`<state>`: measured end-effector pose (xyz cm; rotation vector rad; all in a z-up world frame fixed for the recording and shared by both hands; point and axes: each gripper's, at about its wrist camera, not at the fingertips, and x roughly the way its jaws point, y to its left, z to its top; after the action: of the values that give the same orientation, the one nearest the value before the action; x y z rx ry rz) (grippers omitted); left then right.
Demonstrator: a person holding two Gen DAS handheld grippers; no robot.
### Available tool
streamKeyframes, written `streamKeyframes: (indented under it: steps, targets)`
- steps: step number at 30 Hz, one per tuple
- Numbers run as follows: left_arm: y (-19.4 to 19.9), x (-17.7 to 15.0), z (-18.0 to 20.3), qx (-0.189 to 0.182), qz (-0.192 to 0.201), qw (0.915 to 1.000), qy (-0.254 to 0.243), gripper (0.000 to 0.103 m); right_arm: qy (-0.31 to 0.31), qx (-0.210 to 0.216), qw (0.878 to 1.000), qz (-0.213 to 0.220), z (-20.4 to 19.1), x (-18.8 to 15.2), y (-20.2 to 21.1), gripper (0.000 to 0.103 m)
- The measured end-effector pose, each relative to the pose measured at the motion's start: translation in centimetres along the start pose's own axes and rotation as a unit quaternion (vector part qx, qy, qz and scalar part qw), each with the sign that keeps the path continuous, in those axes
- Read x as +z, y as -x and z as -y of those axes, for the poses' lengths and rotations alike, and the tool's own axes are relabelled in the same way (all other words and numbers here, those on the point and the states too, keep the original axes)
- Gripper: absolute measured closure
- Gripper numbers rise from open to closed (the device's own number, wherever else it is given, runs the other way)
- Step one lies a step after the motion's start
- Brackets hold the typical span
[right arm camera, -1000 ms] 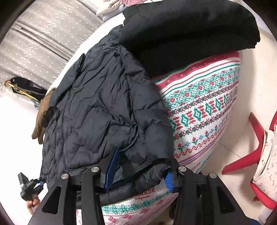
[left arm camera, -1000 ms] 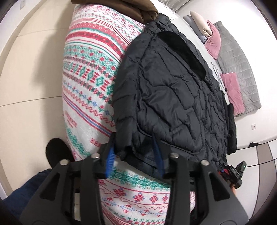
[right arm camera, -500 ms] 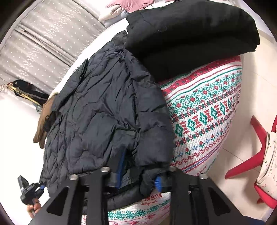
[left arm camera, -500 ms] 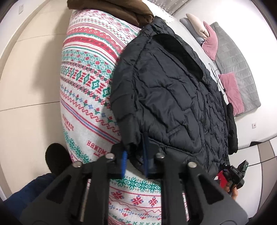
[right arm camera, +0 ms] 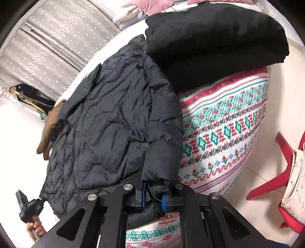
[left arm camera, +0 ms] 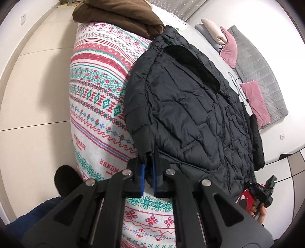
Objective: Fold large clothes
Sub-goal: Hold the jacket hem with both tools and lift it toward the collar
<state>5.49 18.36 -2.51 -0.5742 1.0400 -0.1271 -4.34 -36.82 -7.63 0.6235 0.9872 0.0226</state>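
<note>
A black quilted puffer jacket lies front-up across a bed covered by a red, green and white patterned blanket. My left gripper is shut on the cuff of the jacket's sleeve at the near bed edge. In the right wrist view the same jacket fills the middle, and my right gripper is shut on the other sleeve cuff, which bulges between the blue pads. The patterned blanket shows to the right.
A folded brown garment lies on the far blanket end. A folded black garment lies beside the jacket's collar. Pink pillows and a grey quilt sit further back. A red chair stands on the floor.
Both grippers have closed from open onto the jacket's sleeve cuffs. The cuffs are now pulled slightly up off the blanket.
</note>
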Motion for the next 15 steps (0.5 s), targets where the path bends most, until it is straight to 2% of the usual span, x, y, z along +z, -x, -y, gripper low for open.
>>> streamKeyframes:
  steps: [3, 10, 15]
  targets:
    - [-0.07, 0.03, -0.01, -0.007, -0.003, 1.0000, 0.000, 0.095, -0.003, 0.000, 1.000, -0.008, -0.07, -0.09, -0.46, 0.080]
    - [-0.64, 0.03, -0.61, -0.010, -0.015, 0.9997, 0.014, 0.094, -0.005, -0.003, 1.000, -0.012, 0.11, -0.31, -0.85, 0.080]
    - [0.15, -0.24, 0.27, 0.006, 0.006, 0.9999, -0.011, 0.096, 0.010, -0.009, 1.000, 0.005, -0.37, -0.51, -0.06, 0.092]
